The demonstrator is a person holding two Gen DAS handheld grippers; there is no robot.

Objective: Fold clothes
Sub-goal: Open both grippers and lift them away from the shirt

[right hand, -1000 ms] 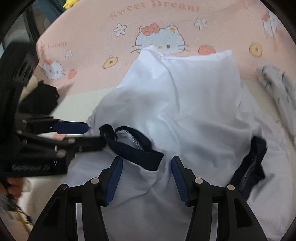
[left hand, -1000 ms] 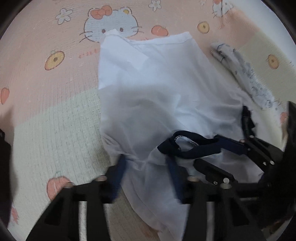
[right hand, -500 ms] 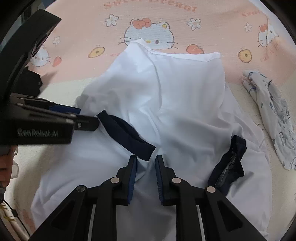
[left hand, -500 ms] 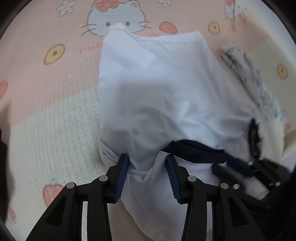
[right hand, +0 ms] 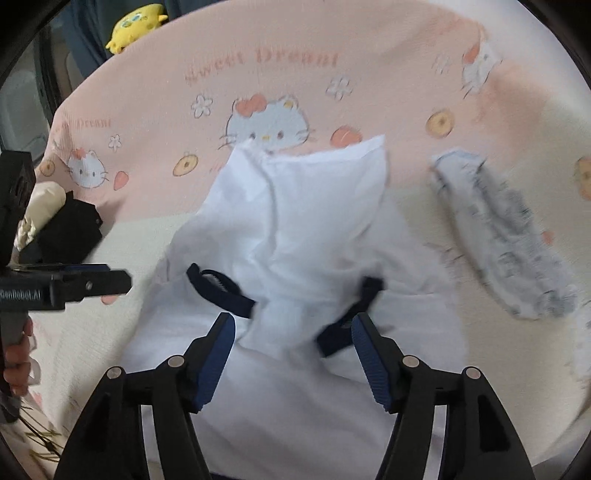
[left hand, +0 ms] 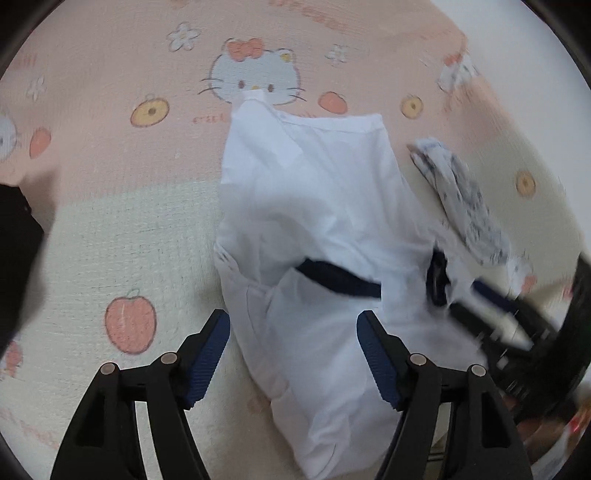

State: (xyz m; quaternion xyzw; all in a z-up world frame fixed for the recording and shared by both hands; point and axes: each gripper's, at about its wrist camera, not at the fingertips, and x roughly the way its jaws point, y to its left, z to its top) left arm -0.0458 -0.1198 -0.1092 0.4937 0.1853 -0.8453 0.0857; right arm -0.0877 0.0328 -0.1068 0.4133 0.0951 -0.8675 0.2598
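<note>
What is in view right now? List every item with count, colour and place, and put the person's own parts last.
white shirt: 1, white with navy sleeve trim, crumpled at the middle of the blanket
patterned garment: 1, white with a blue-grey print, folded, to the right of the shirt
cartoon-cat blanket: 1, pink and cream, under everything
plush toy: 1, yellow, beyond the blanket's far left edge
black object: 1, black, left edge of the blanket; blurred
left gripper: 1, black with blue pads, open above the shirt
right gripper: 1, black with blue pads, open above the shirt
hand: 1, gripping the left gripper's handle

Cartoon-cat bedsheet (left hand: 110,229), white shirt (left hand: 325,206), patterned garment (left hand: 461,199)
</note>
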